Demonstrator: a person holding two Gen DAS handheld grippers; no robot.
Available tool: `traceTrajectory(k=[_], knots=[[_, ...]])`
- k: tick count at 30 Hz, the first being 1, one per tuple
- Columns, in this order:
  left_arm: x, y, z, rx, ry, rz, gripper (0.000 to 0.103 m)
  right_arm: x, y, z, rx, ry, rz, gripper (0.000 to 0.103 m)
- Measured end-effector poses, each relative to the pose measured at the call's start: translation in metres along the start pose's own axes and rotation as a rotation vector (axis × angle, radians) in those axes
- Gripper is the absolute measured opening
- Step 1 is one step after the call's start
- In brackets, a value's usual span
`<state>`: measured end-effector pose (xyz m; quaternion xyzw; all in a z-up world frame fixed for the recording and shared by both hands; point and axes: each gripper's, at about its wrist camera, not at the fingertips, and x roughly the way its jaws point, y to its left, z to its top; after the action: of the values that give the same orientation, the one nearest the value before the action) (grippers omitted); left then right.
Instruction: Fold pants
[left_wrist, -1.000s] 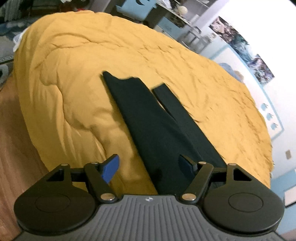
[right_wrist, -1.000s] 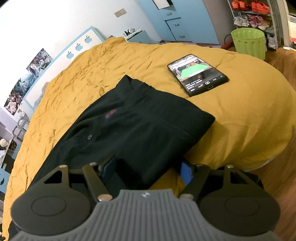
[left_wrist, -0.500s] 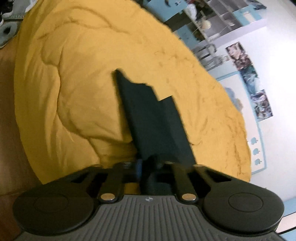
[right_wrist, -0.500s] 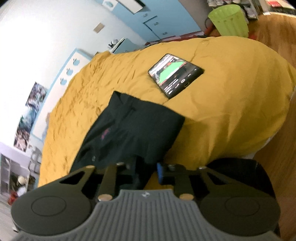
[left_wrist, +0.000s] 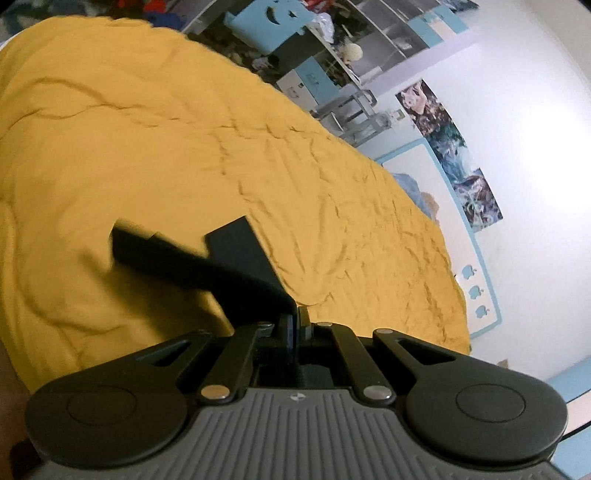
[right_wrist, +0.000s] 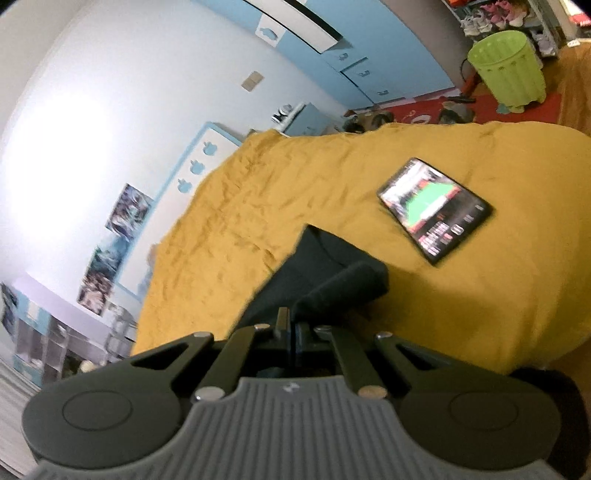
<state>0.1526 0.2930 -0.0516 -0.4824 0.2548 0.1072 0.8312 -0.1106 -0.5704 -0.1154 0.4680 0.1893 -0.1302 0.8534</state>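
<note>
Both grippers, left (left_wrist: 296, 326) and right (right_wrist: 291, 328), have clamped onto the pants (left_wrist: 236, 269) and lifted their near edge off the bed (left_wrist: 147, 147), probably to fold it far.

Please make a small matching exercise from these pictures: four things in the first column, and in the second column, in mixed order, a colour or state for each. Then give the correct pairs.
Things:
1. pants
2. bedspread
3. phone
4. bin

Colour or state:
A. light green, on the floor
B. black, held by both grippers
C. mustard yellow, wrinkled
D. screen lit, lying flat

Pairs: 1-B, 2-C, 3-D, 4-A. The left gripper and right gripper are both shut on the pants.
</note>
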Motion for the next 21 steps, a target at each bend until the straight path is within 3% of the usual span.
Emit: traceTrajectory(k=[4,7,13,21], knots=[[0.027,-0.026,0.01,0.023,0.001,0.036,0.0,0.027,0.018,0.026,0.001,0.006,0.03,0.0],[0.05,-0.037,0.015,-0.014,0.034,0.075,0.0,0.059,0.032,0.049,0.026,0.04,0.035,0.0],[0.102,-0.061,0.019,-0.03,0.107,0.175,0.0,0.133,0.061,0.084,0.032,0.111,0.001,0.0],[0.172,-0.075,0.025,-0.065,0.156,0.303,0.0,0.242,0.077,0.103,0.073,0.184,-0.088,0.0]])
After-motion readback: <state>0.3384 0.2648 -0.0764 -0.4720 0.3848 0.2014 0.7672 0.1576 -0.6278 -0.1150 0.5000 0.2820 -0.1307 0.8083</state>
